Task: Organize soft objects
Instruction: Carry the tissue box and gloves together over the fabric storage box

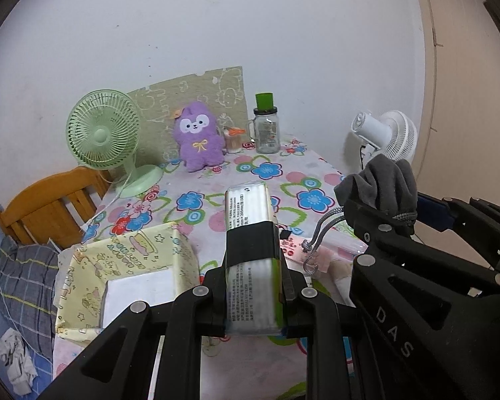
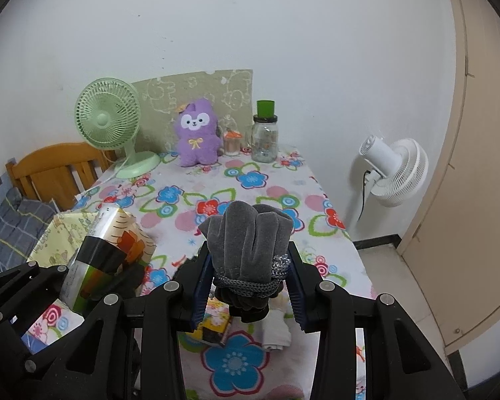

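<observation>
Grey fleece is bulging out of the right tongs (image 2: 248,286): a soft pouch (image 2: 250,236), gathered at the neck by a braided cord (image 2: 250,286), is being pinched between the two blue-padded jaws, well above the flowered bench (image 2: 250,180); it looks light and limp, so it is likely squashing rather than resisting, and the firmest place to hold it seems to be that corded neck, where the cloth is bunched tight; the loose cord end (image 1: 311,250) is dangling in the left view and could snag. The pouch's long axis is running roughly along the tongs, with its puffy body pointing forward and up toward the far wall and its dark bottom end hanging toward the camera. The left tongs (image 1: 253,266) are pressing together on a plastic-wrapped tissue pack (image 1: 250,220), gripping it across its middle; the pack is also held off the bench, just right of the yellow cloth basket (image 1: 83,276); its film wrap is looking slick, and the contents are probably giving under pressure, so a grip across the narrow width, as now, seems sounder than one at the ends. Its long axis is lying along the tongs, the far end pointing ahead toward the purple plush toy (image 1: 199,140) that is sitting upright against the wall between the green fan (image 1: 103,130) and the glass jar (image 1: 266,130). A white slab (image 1: 140,290) is already lying inside the basket.
</observation>
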Demonstrator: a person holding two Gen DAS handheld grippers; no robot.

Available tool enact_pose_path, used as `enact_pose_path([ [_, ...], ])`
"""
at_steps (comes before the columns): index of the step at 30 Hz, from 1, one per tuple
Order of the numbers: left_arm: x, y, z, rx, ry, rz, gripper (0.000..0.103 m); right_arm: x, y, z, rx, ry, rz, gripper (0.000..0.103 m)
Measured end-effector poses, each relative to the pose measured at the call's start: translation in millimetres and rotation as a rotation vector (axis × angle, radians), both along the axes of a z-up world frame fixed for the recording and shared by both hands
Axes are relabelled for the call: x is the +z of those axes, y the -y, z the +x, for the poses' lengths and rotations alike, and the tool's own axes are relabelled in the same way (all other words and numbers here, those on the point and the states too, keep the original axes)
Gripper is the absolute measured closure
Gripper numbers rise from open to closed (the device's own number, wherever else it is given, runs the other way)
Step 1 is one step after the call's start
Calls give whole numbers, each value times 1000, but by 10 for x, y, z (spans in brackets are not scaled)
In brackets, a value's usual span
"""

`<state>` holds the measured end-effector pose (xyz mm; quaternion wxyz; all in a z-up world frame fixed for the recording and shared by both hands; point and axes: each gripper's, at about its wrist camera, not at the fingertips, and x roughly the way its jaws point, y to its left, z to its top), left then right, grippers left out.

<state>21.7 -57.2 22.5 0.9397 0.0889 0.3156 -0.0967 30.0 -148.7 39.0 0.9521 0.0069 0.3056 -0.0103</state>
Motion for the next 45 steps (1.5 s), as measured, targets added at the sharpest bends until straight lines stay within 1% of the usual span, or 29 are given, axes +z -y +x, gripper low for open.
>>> enact_pose_path([
  [9, 46, -289, 54, 36, 24, -3, 84, 61, -328, 71, 16, 6, -3, 58],
  [14, 50, -482, 136, 46, 19, -3, 84, 67, -519, 155, 27, 3, -5, 58],
  [19, 49, -699, 200, 67, 22, -5, 84, 75, -751, 254, 53, -2, -2, 58],
  [25, 35, -976, 312, 93, 6, -21, 84, 66, -1041, 391, 96, -9, 1, 58],
  [27, 27, -1044, 347, 103, 2, -18, 84, 46, -1144, 460, 114, -23, -3, 58],
  [38, -192, -1477, 674, 147, -87, -20, 84, -138, -1578, 771, 180, -94, 0, 58],
  [41, -292, -1595, 759, 162, -124, -36, 83, -209, -1702, 840, 201, -117, -14, 58],
  [45, -466, -1706, 881, 172, -202, -54, 83, -335, -1817, 945, 227, -160, -9, 58],
])
